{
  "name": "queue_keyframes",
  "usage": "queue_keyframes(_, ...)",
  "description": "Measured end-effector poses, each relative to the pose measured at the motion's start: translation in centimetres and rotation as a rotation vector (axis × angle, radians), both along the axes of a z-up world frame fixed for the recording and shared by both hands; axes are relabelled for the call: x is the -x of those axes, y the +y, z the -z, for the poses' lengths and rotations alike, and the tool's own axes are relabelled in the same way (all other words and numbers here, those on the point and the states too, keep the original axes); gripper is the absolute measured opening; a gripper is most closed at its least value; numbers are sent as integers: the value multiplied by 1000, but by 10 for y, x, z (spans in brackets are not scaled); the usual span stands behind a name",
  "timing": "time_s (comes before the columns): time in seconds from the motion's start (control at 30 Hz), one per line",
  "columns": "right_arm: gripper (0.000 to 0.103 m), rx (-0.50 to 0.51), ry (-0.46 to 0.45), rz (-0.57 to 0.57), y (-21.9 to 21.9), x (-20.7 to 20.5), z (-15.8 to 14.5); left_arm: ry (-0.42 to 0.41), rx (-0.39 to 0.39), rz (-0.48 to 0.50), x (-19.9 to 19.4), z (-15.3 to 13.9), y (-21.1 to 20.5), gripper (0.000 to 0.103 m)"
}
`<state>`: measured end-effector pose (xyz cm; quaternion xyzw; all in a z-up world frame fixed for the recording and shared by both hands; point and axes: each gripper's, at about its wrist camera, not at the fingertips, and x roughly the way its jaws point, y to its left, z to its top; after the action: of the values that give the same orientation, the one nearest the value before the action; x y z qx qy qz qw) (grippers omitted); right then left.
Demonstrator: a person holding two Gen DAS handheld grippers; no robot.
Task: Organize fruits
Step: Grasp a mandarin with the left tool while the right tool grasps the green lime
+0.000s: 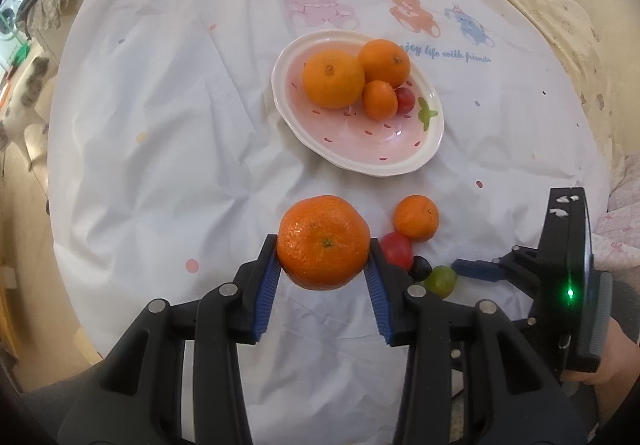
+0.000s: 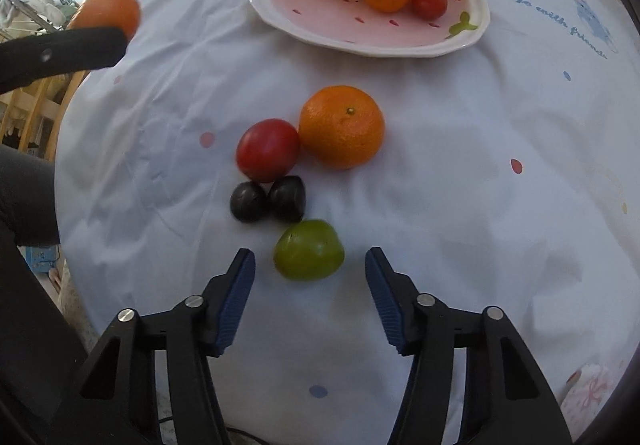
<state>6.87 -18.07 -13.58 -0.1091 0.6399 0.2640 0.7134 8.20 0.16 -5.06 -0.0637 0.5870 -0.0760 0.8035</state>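
Observation:
My left gripper (image 1: 323,245) is shut on a large mandarin (image 1: 323,241) and holds it above the cloth; it also shows at the left of the right wrist view (image 2: 106,11). The pink plate (image 1: 400,153) (image 2: 320,21) holds three oranges and a small red fruit (image 2: 429,1). My right gripper (image 2: 310,265) is open around a green fruit (image 2: 309,249) on the cloth, not touching it. Beyond the green fruit lie two dark fruits (image 2: 268,199), a red fruit (image 2: 267,149) and a small mandarin (image 2: 342,126).
A white tablecloth (image 1: 160,105) with cartoon prints covers the round table. The right gripper's body (image 1: 568,277) stands at the right of the left wrist view. A cream cloth (image 1: 560,5) lies beyond the table's far right edge. Furniture shows at the left.

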Motion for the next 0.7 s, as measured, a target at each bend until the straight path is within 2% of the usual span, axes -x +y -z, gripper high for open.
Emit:
queue_keyframes(0.23,45,4,-20,-44,9,4,-1,0,19,-15,-2,-2,4,37)
queue_keyframes(0.37,35,3,-21,-15,8,3,-2,1,15,-5,-1,-2,2,37)
queue_keyframes(0.57,34,-19,-16,0,4,-5,-2,-4,-4,13,2,-2,-4,37)
queue_keyframes(0.7,34,-67,-23,22,-5,-8,-14,-1,-15,-1,3,0,-1,37)
